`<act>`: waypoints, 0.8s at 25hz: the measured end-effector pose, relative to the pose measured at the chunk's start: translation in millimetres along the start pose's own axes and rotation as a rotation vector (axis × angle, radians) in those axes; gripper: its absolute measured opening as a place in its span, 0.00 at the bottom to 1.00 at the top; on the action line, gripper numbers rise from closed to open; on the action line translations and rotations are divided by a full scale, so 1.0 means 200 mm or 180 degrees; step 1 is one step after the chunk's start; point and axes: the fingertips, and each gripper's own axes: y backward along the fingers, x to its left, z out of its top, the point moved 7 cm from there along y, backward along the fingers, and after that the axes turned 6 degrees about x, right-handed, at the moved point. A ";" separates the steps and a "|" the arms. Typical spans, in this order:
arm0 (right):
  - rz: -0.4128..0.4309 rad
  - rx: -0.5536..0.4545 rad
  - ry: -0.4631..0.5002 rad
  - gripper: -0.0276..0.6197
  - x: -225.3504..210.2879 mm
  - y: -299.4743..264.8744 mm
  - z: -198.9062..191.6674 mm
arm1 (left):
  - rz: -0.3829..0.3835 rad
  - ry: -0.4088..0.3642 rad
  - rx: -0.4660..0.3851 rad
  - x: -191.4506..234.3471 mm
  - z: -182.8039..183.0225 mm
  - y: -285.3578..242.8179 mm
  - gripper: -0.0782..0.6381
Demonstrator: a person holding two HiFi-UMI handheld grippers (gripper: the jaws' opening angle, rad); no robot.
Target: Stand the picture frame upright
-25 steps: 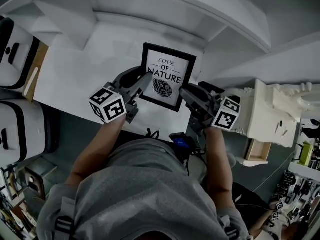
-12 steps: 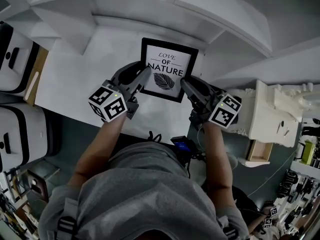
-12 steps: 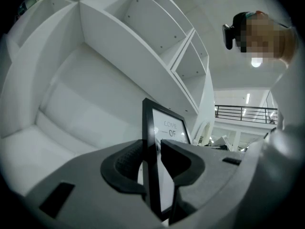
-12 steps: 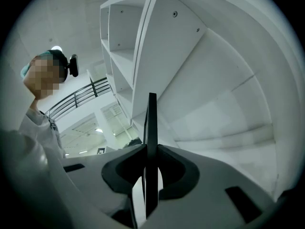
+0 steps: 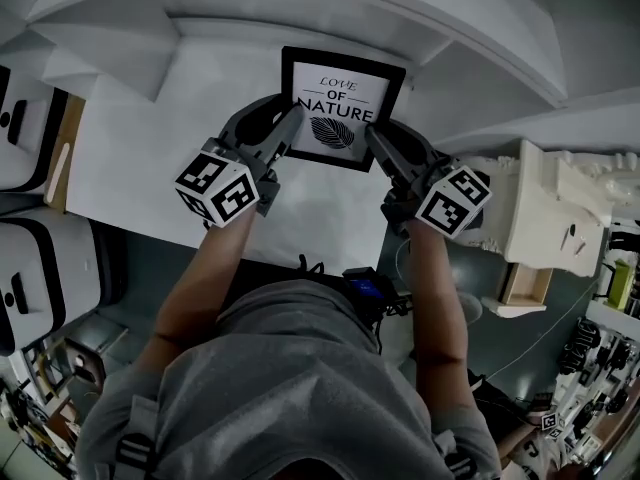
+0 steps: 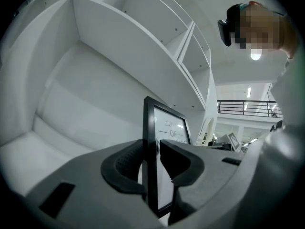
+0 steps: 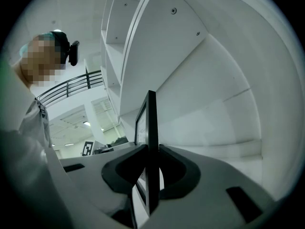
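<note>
The picture frame [image 5: 343, 108] is held upright at the back of the white desk [image 5: 140, 158], with its face turned toward the person, directly between both tools. The left hand-held gripper [image 5: 288, 128], its jaws just closed further, is pinched on the left edge. The right hand-held gripper [image 5: 378, 140] is clamped on the right edge, equally near.

Our L gripper [image 5: 292, 120]: level, jaws just been closing, pads on picture frame [image 5: 342, 106] edge. Our R gripper [image 5: 373, 134]: clamped on opp. edge. Forearms extended fwd.
</note>
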 end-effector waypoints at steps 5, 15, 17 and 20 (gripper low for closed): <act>-0.0104 0.0007 0.0037 0.17 -0.08 -0.02 -0.01 | 0.0029 -0.0037 0.0064 0.04 -0.02 -0.08 0.26; -0.0259 0.0035 0.0071 0.18 -0.24 -0.04 -0.04 | 0.0079 -0.0095 0.0267 0.11 -0.08 -0.23 0.26; -0.0276 0.0021 0.0078 0.18 -0.27 -0.05 -0.05 | 0.0080 -0.0101 0.0286 0.12 -0.09 -0.25 0.26; -0.0346 -0.0005 0.0096 0.18 -0.29 -0.06 -0.07 | 0.0084 -0.0128 0.0340 0.14 -0.12 -0.27 0.26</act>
